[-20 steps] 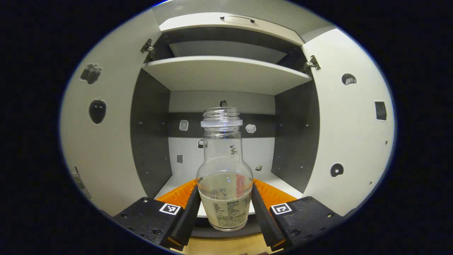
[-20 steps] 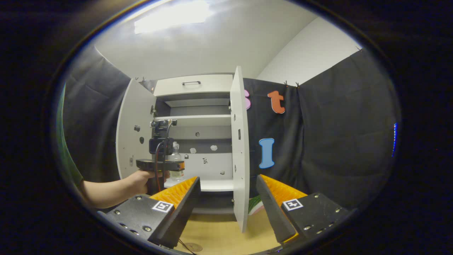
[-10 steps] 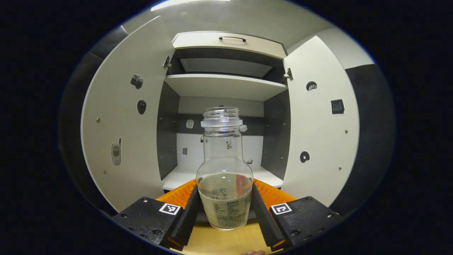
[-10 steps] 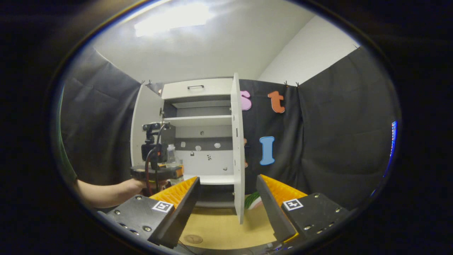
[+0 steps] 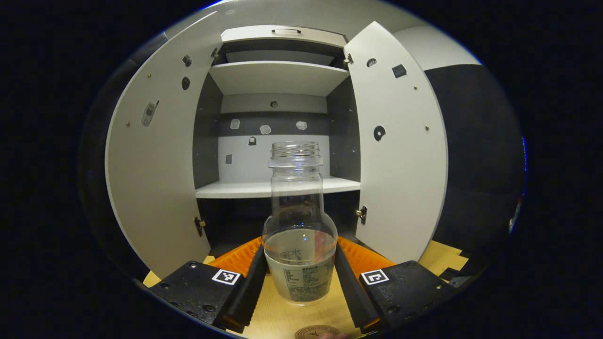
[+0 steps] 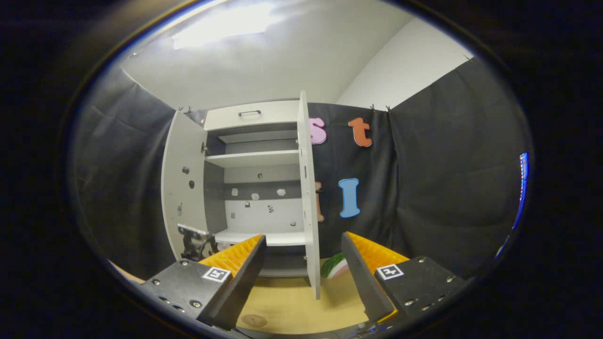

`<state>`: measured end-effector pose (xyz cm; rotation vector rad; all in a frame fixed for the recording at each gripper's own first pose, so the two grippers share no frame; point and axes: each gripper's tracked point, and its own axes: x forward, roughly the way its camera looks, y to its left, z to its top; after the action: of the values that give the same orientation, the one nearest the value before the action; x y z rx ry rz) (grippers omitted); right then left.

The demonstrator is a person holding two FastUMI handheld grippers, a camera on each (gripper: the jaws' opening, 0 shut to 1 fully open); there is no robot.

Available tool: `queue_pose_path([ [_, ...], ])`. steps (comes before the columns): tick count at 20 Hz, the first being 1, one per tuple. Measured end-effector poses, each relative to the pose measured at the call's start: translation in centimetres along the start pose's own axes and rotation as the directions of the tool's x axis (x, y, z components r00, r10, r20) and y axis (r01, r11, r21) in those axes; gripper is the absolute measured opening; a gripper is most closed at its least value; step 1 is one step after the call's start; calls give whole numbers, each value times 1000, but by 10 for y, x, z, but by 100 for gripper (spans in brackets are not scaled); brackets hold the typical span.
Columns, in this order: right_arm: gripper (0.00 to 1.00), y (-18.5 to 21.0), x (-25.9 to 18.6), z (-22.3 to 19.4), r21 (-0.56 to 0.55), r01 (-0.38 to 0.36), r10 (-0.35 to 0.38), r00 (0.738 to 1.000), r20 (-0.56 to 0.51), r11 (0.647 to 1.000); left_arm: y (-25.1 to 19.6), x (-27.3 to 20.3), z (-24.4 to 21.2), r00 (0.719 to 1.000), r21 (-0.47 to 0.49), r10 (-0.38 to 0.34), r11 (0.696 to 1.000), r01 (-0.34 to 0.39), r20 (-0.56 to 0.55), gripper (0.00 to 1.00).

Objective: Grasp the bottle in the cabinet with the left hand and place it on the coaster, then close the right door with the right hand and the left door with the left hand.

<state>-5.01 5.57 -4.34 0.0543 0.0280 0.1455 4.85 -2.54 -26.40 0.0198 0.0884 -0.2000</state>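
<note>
The left tool [image 5: 300, 275] grips the bottle [image 5: 299, 226], seemingly just above the coaster [image 5: 316, 332]; the right tool [image 6: 304, 273] gapes empty.

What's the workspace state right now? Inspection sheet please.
Surface: wooden table, bare in front of the cabinet.
Job's things: bottle upright, uncapped, part-filled, out of the cabinet; coaster on the table just below it; right door and left door both open.
Clutter: green and white object on the table behind the right door.
Grippers: left gripper shut on the bottle; right gripper open, empty.
Cables: nothing seen.
Surroundings: black cloth wall, white ceiling.
</note>
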Motion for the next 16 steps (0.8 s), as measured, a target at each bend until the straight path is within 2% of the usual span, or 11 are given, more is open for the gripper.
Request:
queue_pose_path([
  [3,97,7,21,-7,-15,-24,25,1000,12,1000,-11,-9,-52,996,8,-82,997,83,-34,78],
  [4,94,10,27,-9,-10,-37,37,999,20,999,-13,-13,-70,994,10,-97,995,98,-49,78],
  [5,97,16,32,-10,5,-59,59,998,25,998,-13,-19,-85,993,10,-104,994,104,-50,78],
  [7,97,29,41,-16,21,-117,117,993,35,993,-20,-27,-93,991,18,-129,992,129,39,79],
  [8,97,31,46,-21,19,-138,138,990,30,990,-25,-29,-110,989,30,-146,989,145,27,78],
  [10,96,28,59,-36,6,-133,133,991,-2,991,-34,-39,-143,983,41,-177,983,178,-41,79],
  [12,97,27,68,-50,-14,-113,113,993,-39,993,-45,-47,-150,975,22,-218,976,219,-43,79],
  [16,97,22,74,-65,-6,-88,87,994,-70,996,-47,-55,-166,968,44,-243,968,245,-58,79],
])
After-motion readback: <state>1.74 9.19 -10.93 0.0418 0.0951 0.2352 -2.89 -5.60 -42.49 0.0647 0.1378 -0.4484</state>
